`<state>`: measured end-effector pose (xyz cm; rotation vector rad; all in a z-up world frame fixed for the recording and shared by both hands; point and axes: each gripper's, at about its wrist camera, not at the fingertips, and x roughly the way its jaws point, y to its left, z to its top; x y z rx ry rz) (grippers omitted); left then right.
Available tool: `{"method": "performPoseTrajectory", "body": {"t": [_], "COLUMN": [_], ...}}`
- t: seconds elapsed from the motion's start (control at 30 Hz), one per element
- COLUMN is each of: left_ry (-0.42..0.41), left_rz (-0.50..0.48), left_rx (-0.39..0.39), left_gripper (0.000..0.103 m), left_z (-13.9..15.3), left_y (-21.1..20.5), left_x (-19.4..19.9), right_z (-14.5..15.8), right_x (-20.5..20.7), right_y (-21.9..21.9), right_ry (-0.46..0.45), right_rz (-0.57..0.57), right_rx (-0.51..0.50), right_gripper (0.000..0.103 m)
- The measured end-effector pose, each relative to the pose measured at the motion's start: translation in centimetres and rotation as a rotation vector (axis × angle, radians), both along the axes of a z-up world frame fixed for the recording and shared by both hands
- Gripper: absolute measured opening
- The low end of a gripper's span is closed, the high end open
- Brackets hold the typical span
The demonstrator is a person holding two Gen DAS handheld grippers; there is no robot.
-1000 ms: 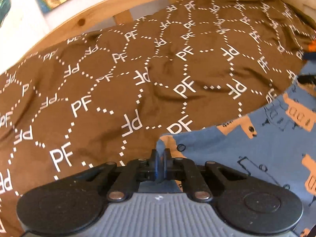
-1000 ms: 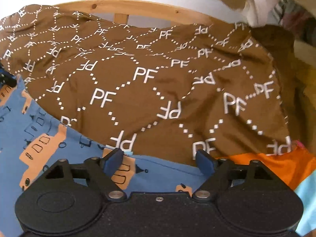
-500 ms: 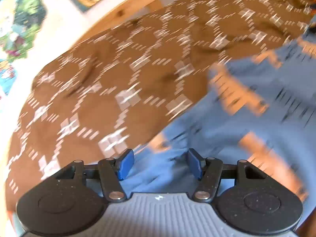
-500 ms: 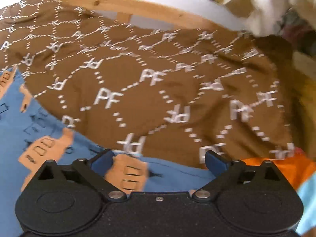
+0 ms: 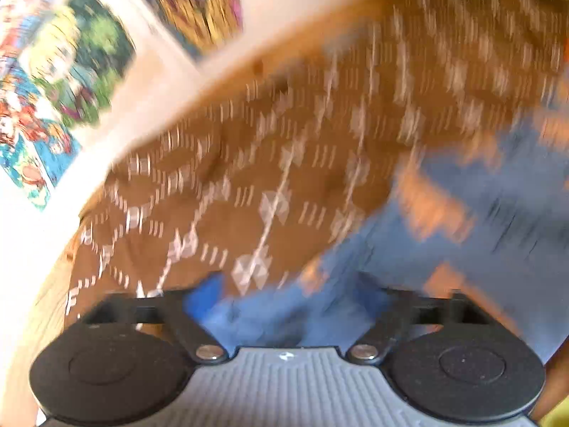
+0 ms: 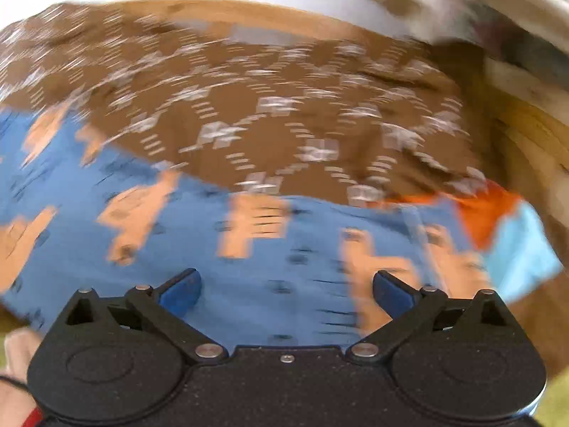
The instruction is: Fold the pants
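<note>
The blue pants [image 6: 199,235] with orange truck prints lie flat on the brown patterned bedspread [image 6: 270,114]. Their orange and light-blue waistband [image 6: 498,213] is at the right in the right wrist view. My right gripper [image 6: 284,290] is open and empty, above the pants' near edge. In the left wrist view the pants [image 5: 480,220] fill the lower right, blurred. My left gripper [image 5: 284,297] is open and empty, above the pants' left end, over the bedspread [image 5: 284,142].
A wooden bed frame [image 6: 284,17] runs along the far side below a white wall. Colourful posters [image 5: 53,89] hang on the wall at the left. A pale cloth heap [image 6: 444,7] and wooden boards [image 6: 526,114] stand at the far right.
My left gripper let go of the pants' corner, opened wide and swung up and left. My right gripper stayed open and pulled back, so more of the pants shows. Both views are blurred now.
</note>
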<state>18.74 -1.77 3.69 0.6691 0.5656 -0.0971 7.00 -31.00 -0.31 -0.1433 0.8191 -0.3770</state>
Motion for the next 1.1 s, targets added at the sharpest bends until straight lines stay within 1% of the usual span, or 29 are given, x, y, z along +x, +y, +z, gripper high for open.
{"method": "performPoseTrajectory", "body": {"t": [0.03,0.07,0.1,0.17,0.27,0.33,0.4,0.47,0.53,0.6,0.63,0.7,0.73,0.8,0.87,0.9,0.93,0.97,1.0,1.03,1.07,1.1], "left_ry": [-0.015,-0.005,0.024,0.077,0.152,0.198,0.247,0.298,0.325,0.346,0.367,0.405,0.410,0.420,0.447,0.464,0.486,0.512,0.537,0.556,0.578,0.601], "left_rz": [-0.033,-0.081,-0.135,-0.226,-0.330,-0.393,-0.441,-0.479,-0.489,-0.463,-0.447,-0.420,-0.416,-0.412,-0.389,-0.378,-0.372,-0.365,-0.358,-0.351,-0.345,-0.342], "left_rx": [-0.052,-0.098,-0.134,-0.181,-0.244,-0.291,-0.338,-0.377,-0.376,-0.364,-0.374,-0.444,-0.461,-0.458,-0.488,-0.519,-0.561,-0.604,-0.646,-0.680,-0.718,-0.752], "left_gripper": [0.103,0.103,0.103,0.103,0.103,0.103,0.103,0.103,0.103,0.103,0.103,0.103,0.103,0.103,0.102,0.102,0.097,0.092,0.090,0.088,0.085,0.084], "left_z": [0.5,0.7,0.6,-0.4,-2.4,-3.5,-4.5,-5.7,-7.0,-8.2,-8.7,-9.2,-9.3,-9.1,-8.4,-8.1,-7.8,-7.3,-7.0,-6.7,-6.3,-6.1], "left_y": [-1.3,-2.9,-4.7,-8.5,-14.6,-18.1,-21.2,-24.1,-26.5,-27.9,-28.0,-27.2,-26.7,-26.3,-25.7,-25.7,-25.3,-25.2,-24.9,-24.9,-24.9,-24.9], "left_x": [-0.6,-1.0,-1.1,-1.1,-0.9,-0.7,0.1,0.8,1.7,2.7,3.1,3.7,3.8,3.8,4.0,4.3,4.6,5.3,5.6,5.9,6.1,6.3], "right_z": [0.6,1.1,1.5,2.5,3.3,3.6,3.8,4.1,4.1,3.9,3.7,3.2,3.0,2.8,2.5,2.5,2.5,2.4,2.3,2.1,1.8,1.5], "right_x": [-0.4,-1.0,-1.6,-3.5,-5.8,-7.3,-8.5,-8.9,-9.3,-10.1,-10.5,-11.6,-11.9,-12.1,-11.9,-11.8,-11.7,-11.8,-11.8,-12.0,-12.3,-12.7], "right_y": [-0.3,-0.7,-1.0,-2.1,-3.5,-4.7,-5.8,-6.7,-7.3,-8.1,-8.7,-9.8,-10.4,-11.5,-11.9,-11.9,-11.9,-11.9,-11.8,-11.8,-11.9,-12.1], "right_ry": [-0.022,-0.044,-0.064,-0.113,-0.153,-0.176,-0.216,-0.233,-0.250,-0.268,-0.284,-0.346,-0.379,-0.420,-0.451,-0.463,-0.466,-0.464,-0.460,-0.455,-0.458,-0.469], "right_rz": [-0.032,-0.060,-0.081,-0.128,-0.210,-0.241,-0.240,-0.230,-0.234,-0.287,-0.332,-0.403,-0.436,-0.486,-0.530,-0.549,-0.565,-0.576,-0.588,-0.605,-0.625,-0.641], "right_rx": [-0.048,-0.089,-0.101,-0.082,-0.065,-0.017,0.076,0.171,0.271,0.407,0.475,0.611,0.667,0.745,0.784,0.789,0.784,0.774,0.765,0.767,0.780,0.794], "right_gripper": [0.102,0.102,0.102,0.102,0.102,0.102,0.102,0.100,0.094,0.092,0.090,0.090,0.090,0.089,0.086,0.084,0.076,0.062,0.054,0.040,0.032,0.029]}}
